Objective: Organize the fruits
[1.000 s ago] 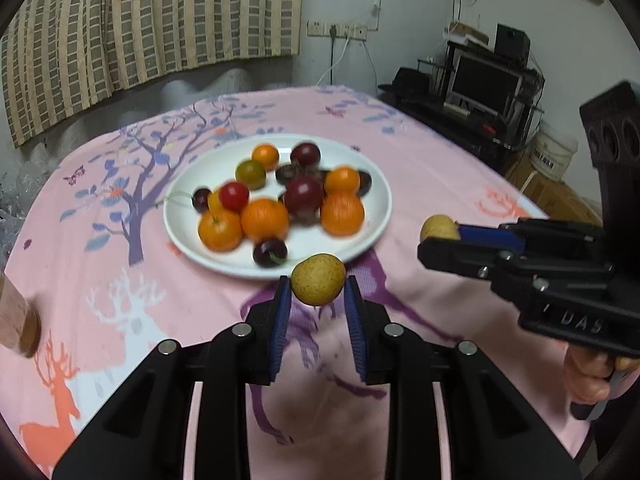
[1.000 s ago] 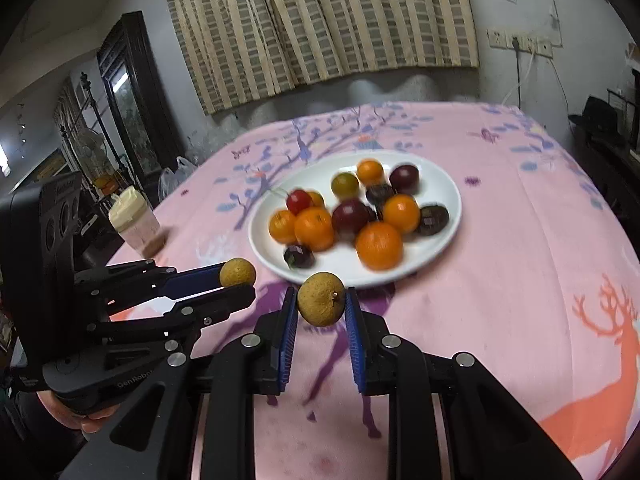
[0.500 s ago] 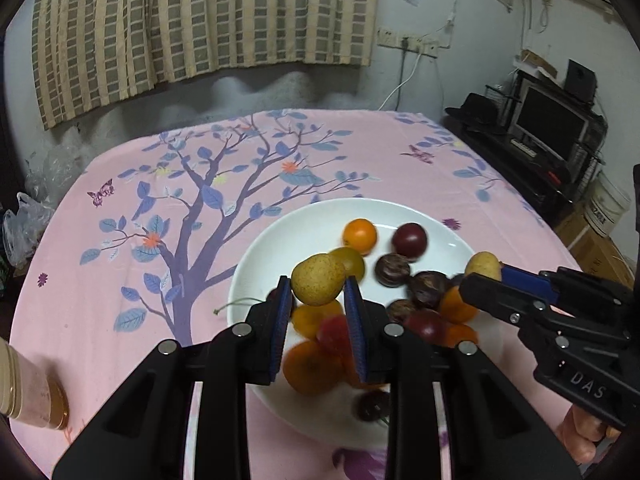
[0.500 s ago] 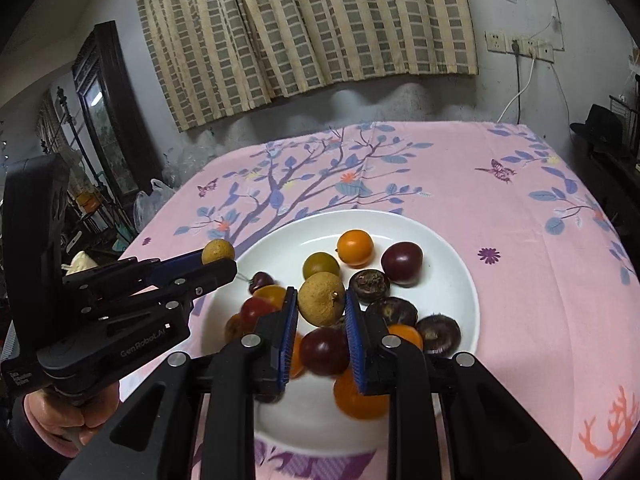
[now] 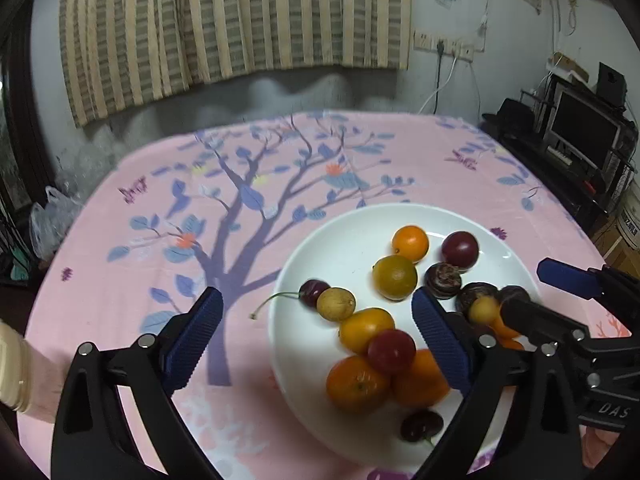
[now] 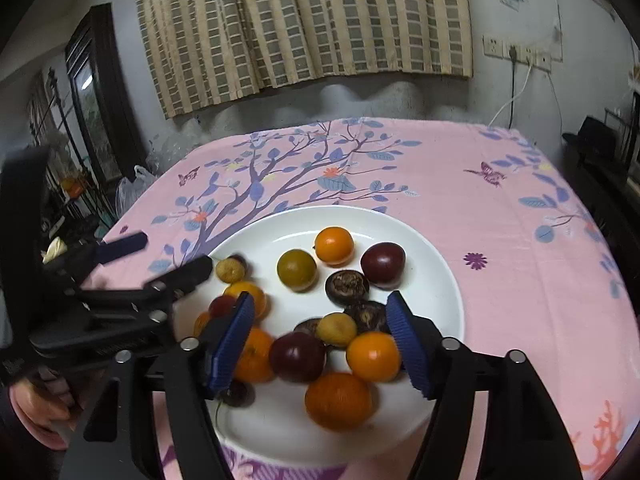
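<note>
Both tan, rough-skinned longans now lie on the white glazed plate (image 5: 304, 256): one (image 5: 336, 303) at mid-frame in my left view beside a glossy cherry (image 5: 314, 291), the other (image 6: 337, 329) low centre in my right view among smooth oranges. My left gripper (image 5: 316, 334) and right gripper (image 6: 320, 338) have just been opening, nothing pinched. I judge the drop finished (next: back off the pink cloth surface (image 5: 160, 200)).

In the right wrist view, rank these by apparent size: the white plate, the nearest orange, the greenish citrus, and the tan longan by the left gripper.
1. White plate, by far the largest.
2. Nearest orange, though its closeness to the camera enlarges it.
3. Greenish citrus.
4. Tan longan by the left gripper, smallest, slightly blurred.
</note>
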`<state>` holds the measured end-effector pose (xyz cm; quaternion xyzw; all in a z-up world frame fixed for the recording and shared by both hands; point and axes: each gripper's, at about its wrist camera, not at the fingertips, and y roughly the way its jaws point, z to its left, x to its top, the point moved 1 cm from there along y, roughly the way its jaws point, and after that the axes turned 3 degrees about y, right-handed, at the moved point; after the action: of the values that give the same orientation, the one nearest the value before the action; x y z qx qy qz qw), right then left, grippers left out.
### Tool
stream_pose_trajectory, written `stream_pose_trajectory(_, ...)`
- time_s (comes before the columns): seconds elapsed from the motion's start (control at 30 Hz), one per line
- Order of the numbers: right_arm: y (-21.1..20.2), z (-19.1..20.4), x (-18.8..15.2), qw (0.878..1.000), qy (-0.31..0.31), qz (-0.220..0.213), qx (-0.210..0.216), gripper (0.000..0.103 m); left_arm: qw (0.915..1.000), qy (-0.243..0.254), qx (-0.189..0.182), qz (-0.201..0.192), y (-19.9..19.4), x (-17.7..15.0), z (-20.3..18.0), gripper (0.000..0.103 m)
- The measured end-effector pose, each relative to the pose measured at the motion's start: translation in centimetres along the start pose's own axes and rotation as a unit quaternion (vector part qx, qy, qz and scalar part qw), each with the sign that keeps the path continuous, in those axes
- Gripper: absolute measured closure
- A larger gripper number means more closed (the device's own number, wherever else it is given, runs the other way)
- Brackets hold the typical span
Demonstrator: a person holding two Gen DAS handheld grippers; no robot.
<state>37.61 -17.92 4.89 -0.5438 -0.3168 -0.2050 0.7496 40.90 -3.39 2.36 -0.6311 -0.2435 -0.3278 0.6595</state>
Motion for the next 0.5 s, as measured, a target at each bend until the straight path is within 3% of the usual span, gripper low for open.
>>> stream_pose_trajectory(0.03, -0.8, 0.3, -0.5, 1.0, -0.007, 0.001, -0.005, 0.016, 1.0, 0.003, 0.001, -0.001, -1.0, -0.3, 0.1, 0.006)
stream_pose_trajectory(0.2, -4.9, 0.8, -3.9, 1.0, -0.017, -0.007, -0.016, 0.005, 0.9999, 0.004, 0.009, -0.007, -5.8, -3.7, 1.1, 0.005)
stream_pose_trajectory(0.37, -7.2, 0.6, -8.3, 1.0, -0.014, -0.005, -0.014, 0.004, 0.9999, 0.003, 0.009, -0.006, -8.6, -8.9, 1.5, 0.005)
stream_pose_trajectory(0.5, -7.5, 0.7, -11.3, 0.999, -0.011, 0.029, -0.028, 0.004, 0.9999, 0.008, 0.011, -0.001, -9.3, -11.6, 1.5, 0.005)
